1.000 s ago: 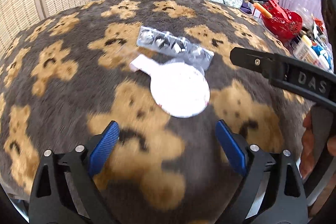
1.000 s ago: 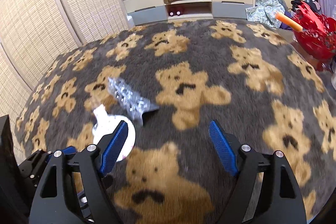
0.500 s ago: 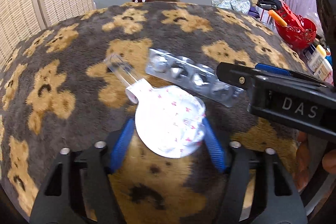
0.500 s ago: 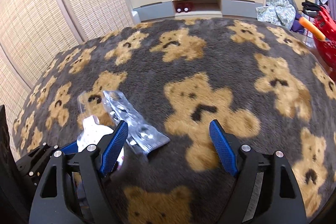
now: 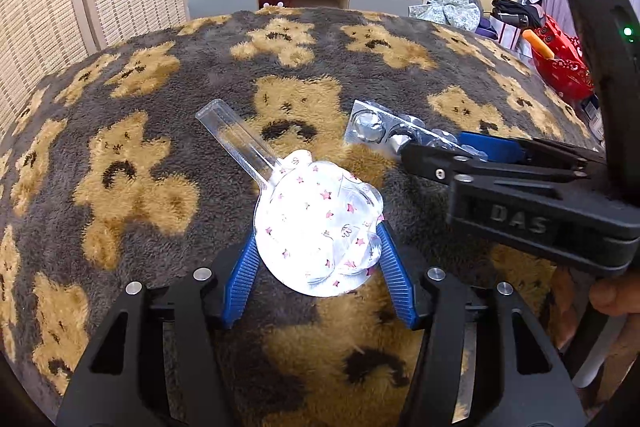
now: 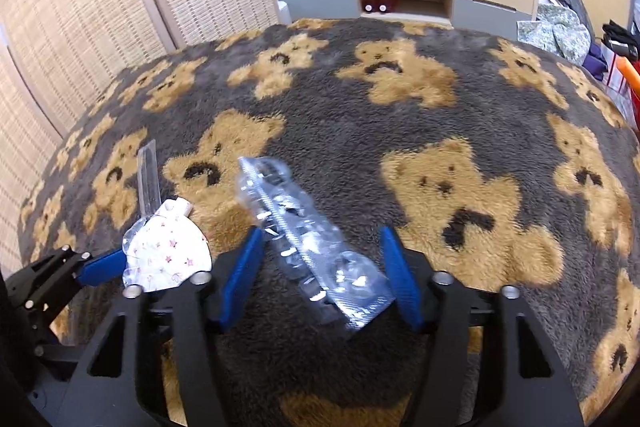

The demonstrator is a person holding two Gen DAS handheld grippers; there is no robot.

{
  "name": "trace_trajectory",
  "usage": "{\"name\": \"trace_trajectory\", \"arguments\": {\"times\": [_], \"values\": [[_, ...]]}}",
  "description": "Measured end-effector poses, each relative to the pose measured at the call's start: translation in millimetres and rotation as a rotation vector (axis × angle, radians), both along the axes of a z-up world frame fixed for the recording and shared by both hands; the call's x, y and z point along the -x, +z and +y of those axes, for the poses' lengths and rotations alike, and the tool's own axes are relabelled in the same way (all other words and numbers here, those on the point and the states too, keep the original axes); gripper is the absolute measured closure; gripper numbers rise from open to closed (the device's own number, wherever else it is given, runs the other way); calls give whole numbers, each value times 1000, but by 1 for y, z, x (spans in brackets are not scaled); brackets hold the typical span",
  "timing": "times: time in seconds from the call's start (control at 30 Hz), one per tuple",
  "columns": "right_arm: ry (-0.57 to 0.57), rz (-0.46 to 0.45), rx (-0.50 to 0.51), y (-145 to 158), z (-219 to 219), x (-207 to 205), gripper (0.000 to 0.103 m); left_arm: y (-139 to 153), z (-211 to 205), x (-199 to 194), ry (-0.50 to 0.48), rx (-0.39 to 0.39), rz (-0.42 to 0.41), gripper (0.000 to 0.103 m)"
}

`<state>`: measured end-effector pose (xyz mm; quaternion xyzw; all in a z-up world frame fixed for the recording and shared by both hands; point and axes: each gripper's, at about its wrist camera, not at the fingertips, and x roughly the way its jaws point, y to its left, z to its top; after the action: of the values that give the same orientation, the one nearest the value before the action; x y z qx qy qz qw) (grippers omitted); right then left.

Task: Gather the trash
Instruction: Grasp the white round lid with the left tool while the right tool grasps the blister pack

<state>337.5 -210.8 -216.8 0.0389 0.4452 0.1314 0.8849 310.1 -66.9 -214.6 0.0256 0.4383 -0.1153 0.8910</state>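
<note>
Now the left gripper (image 5: 316, 259) jaws clamp the wrapper (image 5: 320, 227), while the right gripper (image 6: 320, 277) jaws have advanced, open around the blister pack (image 6: 316, 239).

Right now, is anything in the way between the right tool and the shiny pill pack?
Nothing visible is. The pill pack already lies between the right tool's open blue fingers on the teddy blanket. The star wrapper sits off to the side.

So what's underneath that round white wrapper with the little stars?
A clear plastic tray pokes out from under the star-printed wrapper, its handle resting on the teddy-bear blanket. The left claw squeezes its sides. The covered part stays hidden.
</note>
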Motion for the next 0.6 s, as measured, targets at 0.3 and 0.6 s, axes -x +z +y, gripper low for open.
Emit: {"name": "trace_trajectory", "arguments": {"times": [0.3, 0.6], "values": [[23, -3, 80, 2, 4, 25, 59, 2, 0, 22, -14, 6, 14, 49], [-10, 43, 40, 10, -20, 87, 67, 4, 0, 79, -36, 19, 30, 49]]}}
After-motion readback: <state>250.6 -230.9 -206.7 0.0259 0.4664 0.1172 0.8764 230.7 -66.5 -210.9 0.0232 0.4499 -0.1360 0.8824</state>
